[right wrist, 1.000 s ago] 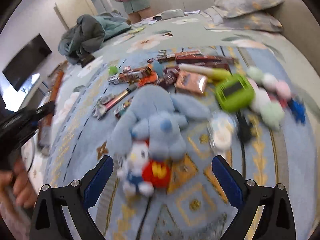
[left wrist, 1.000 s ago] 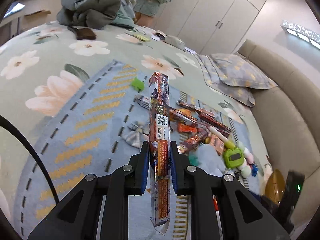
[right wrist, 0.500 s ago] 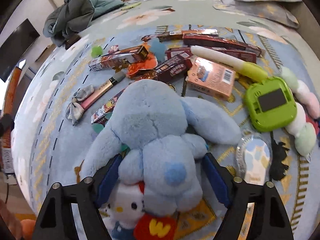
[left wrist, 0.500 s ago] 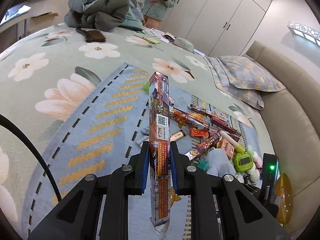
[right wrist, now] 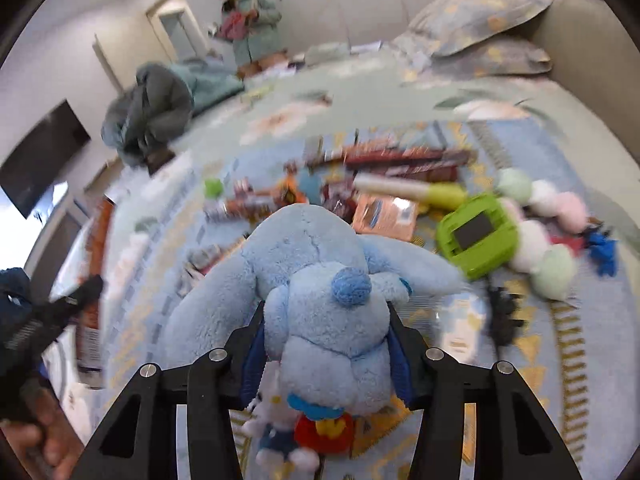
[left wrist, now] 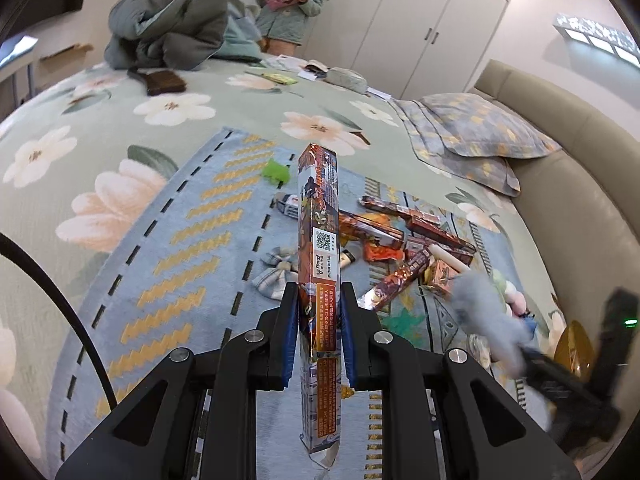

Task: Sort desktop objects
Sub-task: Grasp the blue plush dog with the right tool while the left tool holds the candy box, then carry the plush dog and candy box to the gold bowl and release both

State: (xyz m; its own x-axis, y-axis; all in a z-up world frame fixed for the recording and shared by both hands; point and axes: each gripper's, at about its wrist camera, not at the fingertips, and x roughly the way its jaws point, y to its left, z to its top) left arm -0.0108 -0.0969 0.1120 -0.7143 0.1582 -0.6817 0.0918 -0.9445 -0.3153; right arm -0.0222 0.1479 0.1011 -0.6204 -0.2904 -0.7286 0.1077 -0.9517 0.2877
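Note:
My left gripper is shut on a long, thin printed snack box, held upright above the blue rug. My right gripper is shut on a blue plush rabbit and holds it above the rug; a small white kitty doll and a red charm hang under it. In the left wrist view the plush and the right gripper show blurred at the lower right.
Several snack boxes, a green toy device, a pastel plush caterpillar, a checked bow and a green clip lie on the rug. A pillow, a grey jacket and a standing person are beyond.
My right gripper has closed on the blue plush rabbit and lifted it off the rug. My left gripper still holds the snack box and has drifted slightly.

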